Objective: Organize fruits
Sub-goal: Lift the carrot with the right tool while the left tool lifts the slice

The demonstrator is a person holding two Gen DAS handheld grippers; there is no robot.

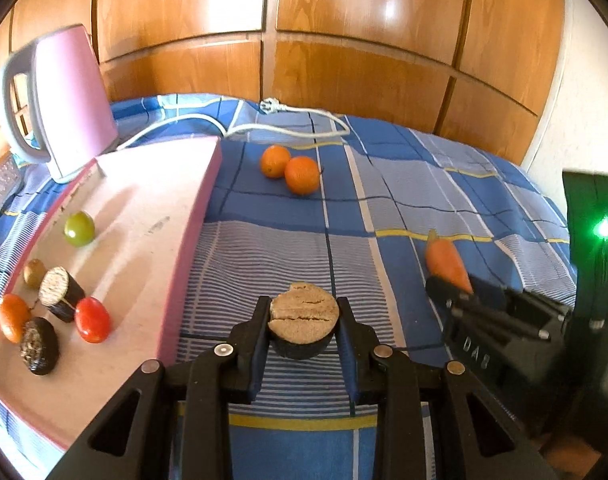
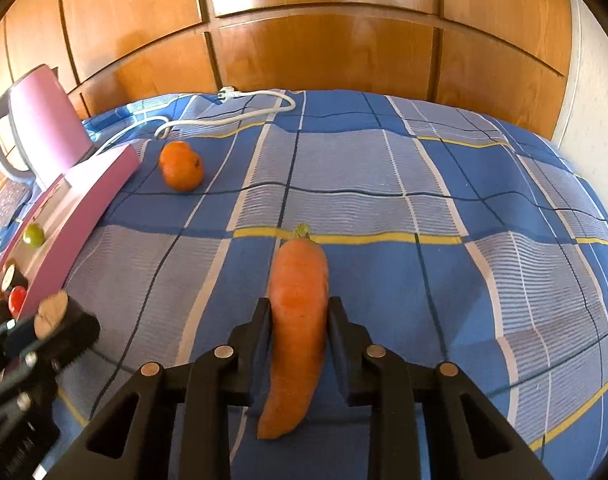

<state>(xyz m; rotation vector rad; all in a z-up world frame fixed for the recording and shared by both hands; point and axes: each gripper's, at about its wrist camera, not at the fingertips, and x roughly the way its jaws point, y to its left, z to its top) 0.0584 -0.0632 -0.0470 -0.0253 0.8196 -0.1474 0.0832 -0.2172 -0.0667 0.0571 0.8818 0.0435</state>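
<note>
Eggplant piece point(image 1: 304, 326), cut face up, sits clamped in the left gripper point(image 1: 304, 320) beside the pink tray point(image 1: 208, 208). Right gripper point(image 2: 300, 320) clamps the carrot point(image 2: 298, 320), lengthwise between fingers, stem end pointing away over the checked cloth point(image 2: 423, 220).

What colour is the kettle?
Pink, with a grey handle. The kettle shows best in the left wrist view, at the far left beside the tray.

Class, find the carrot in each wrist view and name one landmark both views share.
Left wrist view: the carrot sits at right, its narrow end in the right gripper.
Right wrist view: the carrot is at centre, lengthwise between the fingers.
Shared landmark: the pink kettle, upper left.
</note>
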